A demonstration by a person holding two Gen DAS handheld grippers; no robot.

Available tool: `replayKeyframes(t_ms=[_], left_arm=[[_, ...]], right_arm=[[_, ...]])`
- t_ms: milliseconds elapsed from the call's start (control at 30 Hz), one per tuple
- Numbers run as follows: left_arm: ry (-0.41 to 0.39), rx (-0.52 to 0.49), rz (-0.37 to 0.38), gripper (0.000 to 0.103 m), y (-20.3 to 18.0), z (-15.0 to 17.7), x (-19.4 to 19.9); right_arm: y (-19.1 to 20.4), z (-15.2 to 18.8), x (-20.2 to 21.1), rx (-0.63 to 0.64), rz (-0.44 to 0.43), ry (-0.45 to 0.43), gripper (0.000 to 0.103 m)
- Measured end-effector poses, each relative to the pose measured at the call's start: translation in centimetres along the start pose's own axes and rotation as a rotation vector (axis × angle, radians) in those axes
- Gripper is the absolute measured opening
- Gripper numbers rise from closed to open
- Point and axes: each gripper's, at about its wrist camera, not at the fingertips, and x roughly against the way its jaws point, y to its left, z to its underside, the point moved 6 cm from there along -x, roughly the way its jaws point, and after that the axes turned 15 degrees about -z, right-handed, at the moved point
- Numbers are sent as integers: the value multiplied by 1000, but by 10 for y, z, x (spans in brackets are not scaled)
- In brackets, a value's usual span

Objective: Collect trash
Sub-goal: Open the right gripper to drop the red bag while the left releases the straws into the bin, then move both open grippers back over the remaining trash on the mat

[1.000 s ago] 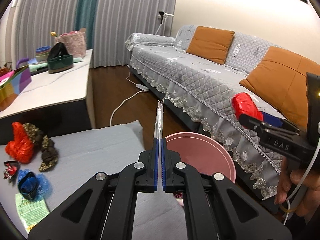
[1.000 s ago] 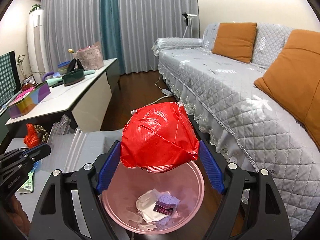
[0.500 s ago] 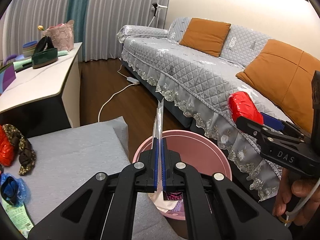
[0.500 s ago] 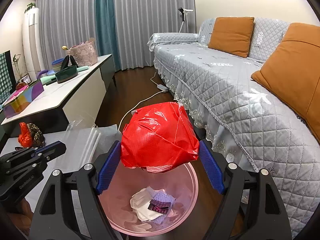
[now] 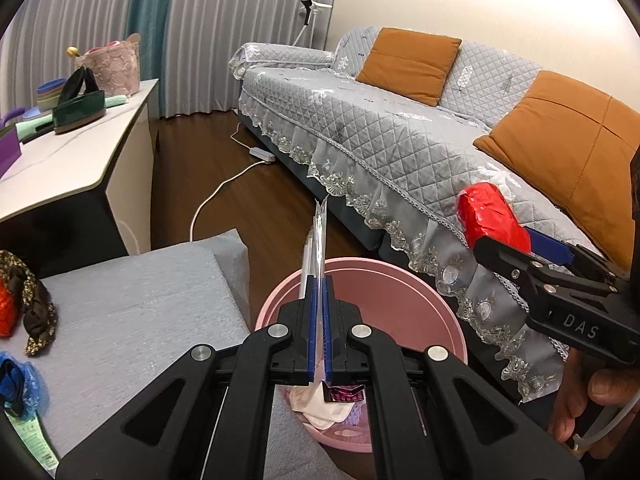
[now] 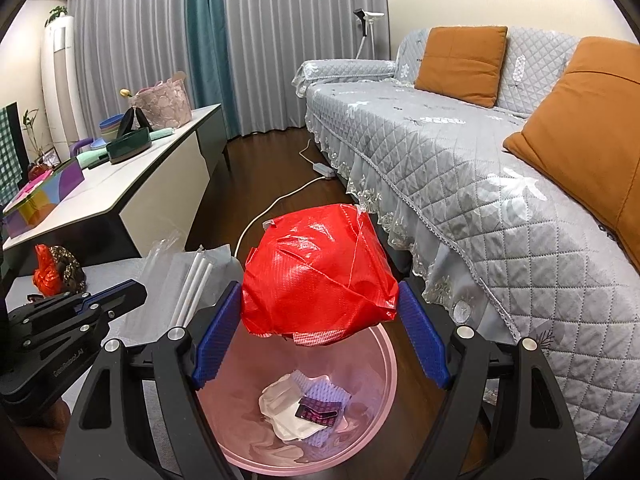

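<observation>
Both grippers have drifted over the pink bin [image 6: 384, 344] since a second ago: left gripper [image 5: 319, 328] pinching a clear wrapper [image 5: 318, 240], right gripper [image 6: 320, 320] clamping the red bag [image 6: 316, 272]. Bin's near rim is cut off.

crumpled red wrapper [image 6: 320, 276] and clear sleeve [image 5: 316, 236] — above pink bin [image 6: 384, 364].

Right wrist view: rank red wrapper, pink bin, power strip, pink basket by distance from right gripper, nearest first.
1. red wrapper: held in the right gripper.
2. pink bin: directly below.
3. power strip: on the floor, by the sofa skirt.
4. pink basket: far left, on the counter.
</observation>
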Motion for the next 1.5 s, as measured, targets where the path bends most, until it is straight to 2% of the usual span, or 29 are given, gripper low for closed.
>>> replayKeyframes(t_ms=[67, 100, 133, 200, 500, 700, 767, 900, 1133, 1300, 1500], left_arm=[[18, -4, 15, 3, -3, 1, -5], [29, -3, 9, 9, -4, 3, -8], [37, 2, 7, 18, -3, 4, -10], [46, 24, 10, 23, 0, 6, -11], [29, 36, -19, 23, 18, 13, 13], [11, 39, -55, 23, 46, 23, 48], [8, 43, -77, 23, 62, 30, 62], [4, 62, -125, 23, 96, 41, 84], [-17, 159, -262, 23, 185, 61, 119], [-5, 263, -360, 23, 246, 85, 129], [-13, 312, -461, 23, 302, 101, 143]], right_arm=[[-1, 0, -1, -3, 5, 4, 79], [-1, 0, -2, -5, 8, 7, 84], [-1, 0, -3, -7, 7, 7, 85], [-2, -1, -3, -13, 11, 5, 85], [7, -6, 3, -10, -3, -19, 85], [36, -9, 11, 14, -55, -51, 84], [49, -10, 12, 25, -79, -60, 83], [81, -9, 13, 37, -154, -74, 74], [156, -11, 9, 108, -303, -103, 65], [210, -3, -6, 149, -419, -77, 57], [271, 15, -31, 214, -518, -25, 57]])
